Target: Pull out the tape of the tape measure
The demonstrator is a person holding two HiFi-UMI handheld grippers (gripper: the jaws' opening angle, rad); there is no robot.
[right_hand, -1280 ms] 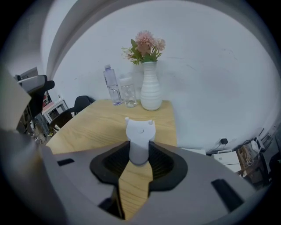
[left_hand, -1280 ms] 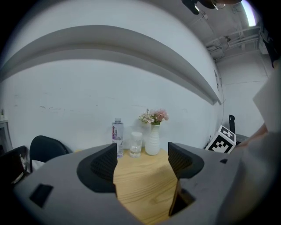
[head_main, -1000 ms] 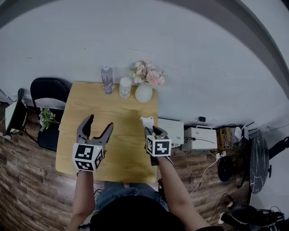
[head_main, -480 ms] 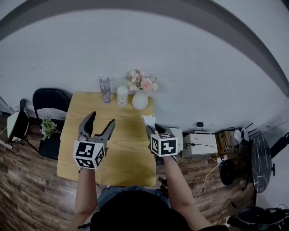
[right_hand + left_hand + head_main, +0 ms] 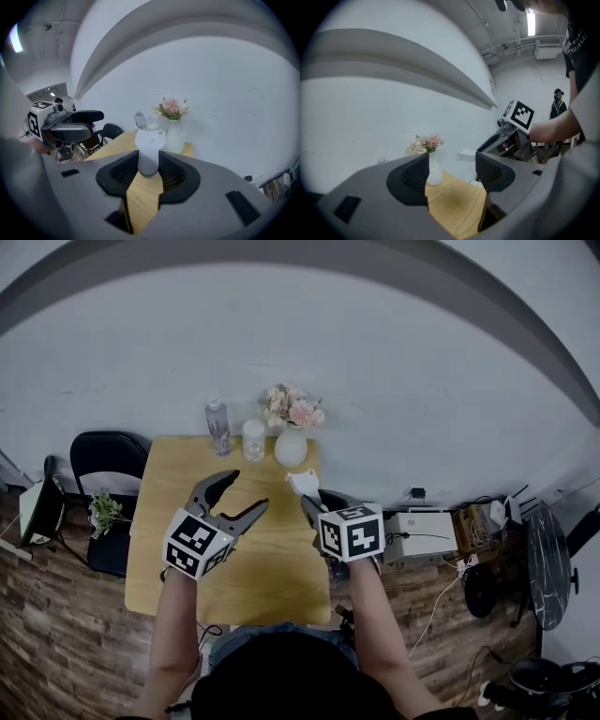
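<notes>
Your right gripper (image 5: 313,502), centre frame, clamps the white tape measure (image 5: 301,483). Your left gripper (image 5: 246,491), left of centre, stands wide and empty, jaws just closing slightly.

I see a plain white wall (image 5: 394,362) behind the wooden tabletop (image 5: 272,568), with a black chair (image 5: 105,451) beside its left edge. The floor (image 5: 56,643) is dark wood planks. A strip light (image 5: 530,22) glows overhead.

Covered and cut-off parts
The right gripper's (image 5: 149,166) jaws cover the lower sides of the white tape measure (image 5: 149,140). In the head view that gripper hides all but its far end, and the lower edge cuts off the person's head (image 5: 281,695).
</notes>
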